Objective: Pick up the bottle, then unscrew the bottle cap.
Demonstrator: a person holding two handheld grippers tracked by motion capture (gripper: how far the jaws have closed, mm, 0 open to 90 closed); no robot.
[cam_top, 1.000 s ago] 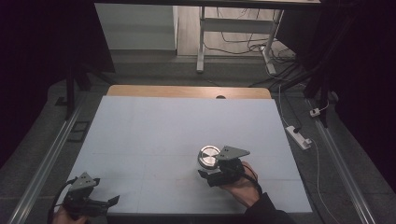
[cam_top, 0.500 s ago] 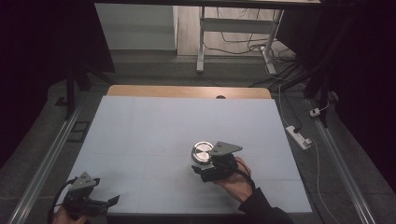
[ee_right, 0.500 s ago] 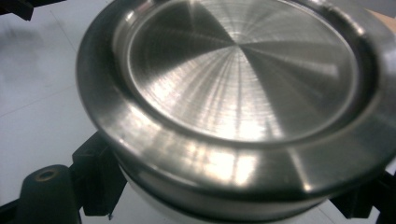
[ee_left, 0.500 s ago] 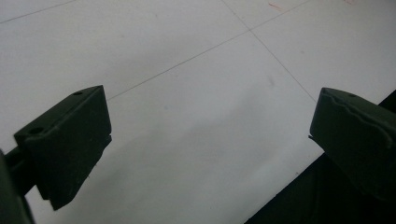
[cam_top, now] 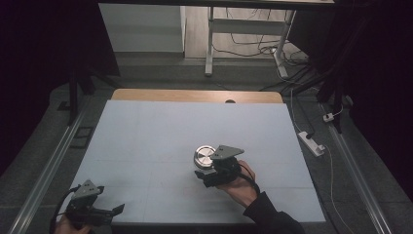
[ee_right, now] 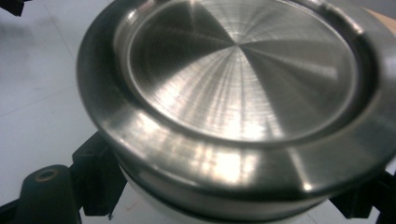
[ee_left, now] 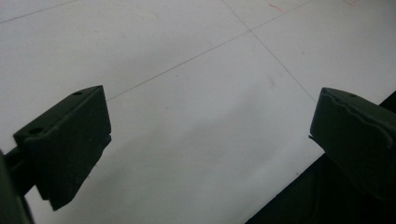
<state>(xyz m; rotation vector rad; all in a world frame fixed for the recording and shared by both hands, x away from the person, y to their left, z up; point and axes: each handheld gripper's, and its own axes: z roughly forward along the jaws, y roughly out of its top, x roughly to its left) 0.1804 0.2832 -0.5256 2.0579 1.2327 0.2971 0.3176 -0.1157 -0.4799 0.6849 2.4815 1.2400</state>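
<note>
Two grippers over a white table [cam_top: 146, 131]. Left gripper [cam_top: 108, 212] at the near left corner, jaws spread wide, nothing between them, bare tabletop beneath. Near the table's middle, right gripper [cam_top: 204, 168] has its jaws clamped on the sides of a round steel lid [cam_top: 204, 155], brushed top facing up, white part just under its rim.

Lid: a round brushed-steel lid [ee_right: 243, 79] with a raised rim is seen close up, tilted.
Underside: a white edge is visible beneath the rim.
Jaws: black jaws are pressed against the lid's sides.
Table: a white table [ee_right: 32, 70] lies behind.
</note>
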